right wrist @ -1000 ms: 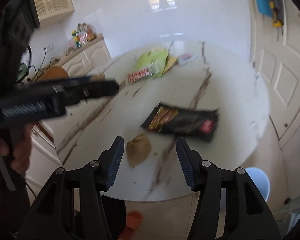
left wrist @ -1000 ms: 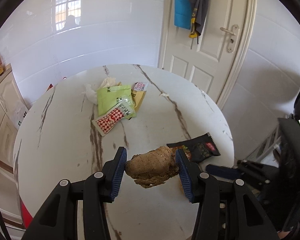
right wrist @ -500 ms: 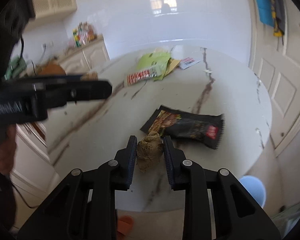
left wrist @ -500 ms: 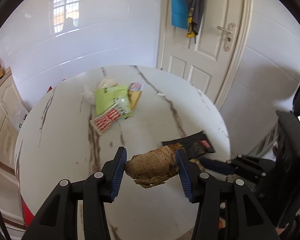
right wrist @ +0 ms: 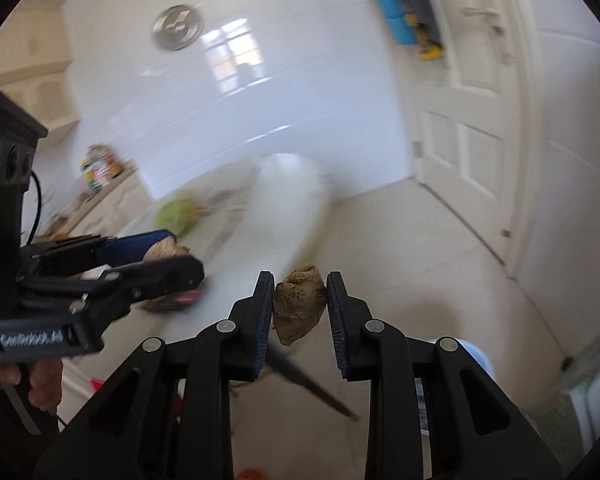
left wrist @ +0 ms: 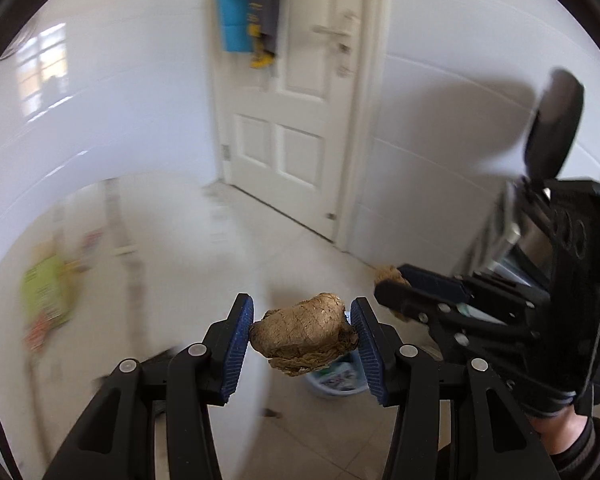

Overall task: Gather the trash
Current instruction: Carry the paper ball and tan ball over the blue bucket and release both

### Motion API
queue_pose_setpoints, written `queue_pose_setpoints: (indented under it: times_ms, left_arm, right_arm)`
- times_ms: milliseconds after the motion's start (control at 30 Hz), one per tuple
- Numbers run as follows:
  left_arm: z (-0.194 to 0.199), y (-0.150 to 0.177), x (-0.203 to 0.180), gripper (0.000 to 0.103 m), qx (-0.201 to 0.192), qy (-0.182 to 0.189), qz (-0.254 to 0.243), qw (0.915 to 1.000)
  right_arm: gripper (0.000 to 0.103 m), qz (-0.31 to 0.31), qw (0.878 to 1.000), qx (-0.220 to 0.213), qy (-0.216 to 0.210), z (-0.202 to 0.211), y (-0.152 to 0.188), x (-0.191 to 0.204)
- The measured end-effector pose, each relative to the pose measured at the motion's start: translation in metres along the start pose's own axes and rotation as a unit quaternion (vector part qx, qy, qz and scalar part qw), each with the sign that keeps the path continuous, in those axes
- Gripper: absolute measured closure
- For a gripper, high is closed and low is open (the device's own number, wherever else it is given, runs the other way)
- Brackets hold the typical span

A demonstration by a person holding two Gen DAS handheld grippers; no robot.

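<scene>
Trash rides in both my tools: my left gripper (left wrist: 302, 334) has its jaws pinching a big brown crumpled lump (left wrist: 305, 336), and my right gripper (right wrist: 300, 308) has its jaws pinching a smaller brown lump (right wrist: 299, 306) (2 pieces, both held in the air beyond the table (left wrist: 148, 224) edge). The blue bin (left wrist: 334, 378) sits on the floor below. Each lump is caught at its ends only, so a jolt could shake one loose short of the bin. 1 second ago the right jaws stood spread over the table; both views have since swung away from it.
</scene>
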State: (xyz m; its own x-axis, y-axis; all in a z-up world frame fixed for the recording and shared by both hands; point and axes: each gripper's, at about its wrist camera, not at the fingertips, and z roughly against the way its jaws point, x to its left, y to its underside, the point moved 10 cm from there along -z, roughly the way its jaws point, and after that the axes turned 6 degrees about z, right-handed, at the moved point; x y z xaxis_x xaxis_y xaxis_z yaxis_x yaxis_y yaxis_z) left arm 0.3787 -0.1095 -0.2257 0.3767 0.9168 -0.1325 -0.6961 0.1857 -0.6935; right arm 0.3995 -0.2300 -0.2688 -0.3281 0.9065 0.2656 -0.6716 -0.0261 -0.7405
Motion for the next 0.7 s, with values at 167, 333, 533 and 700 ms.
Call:
queue_pose_setpoints:
  times_ms: [167, 333, 533, 700]
  left_arm:
    - [-0.069, -0.010, -0.039, 0.057, 0.041, 0.018, -0.018, 0.9988]
    - [-0.142, -0.005, -0.062, 0.057, 0.090, 0.015, -0.029, 0.9954]
    - [-0.200, -0.003, -0.076, 0.056, 0.121, 0.010, -0.037, 0.9919]
    - [-0.228, -0.019, -0.080, 0.032, 0.122, -0.013, -0.041, 0.9916]
  right_arm:
    - [0.076, -0.073, 0.997, 0.019, 0.011, -0.021, 0.021, -0.081]
    - [0.069, -0.107, 0.993, 0.046, 0.033, -0.040, 0.047, -0.139]
    - [0.062, -0.138, 0.987, 0.056, 0.062, -0.031, 0.075, -0.193]
    - [0.059, -0.142, 0.986, 0.052, 0.071, -0.018, 0.079, -0.207]
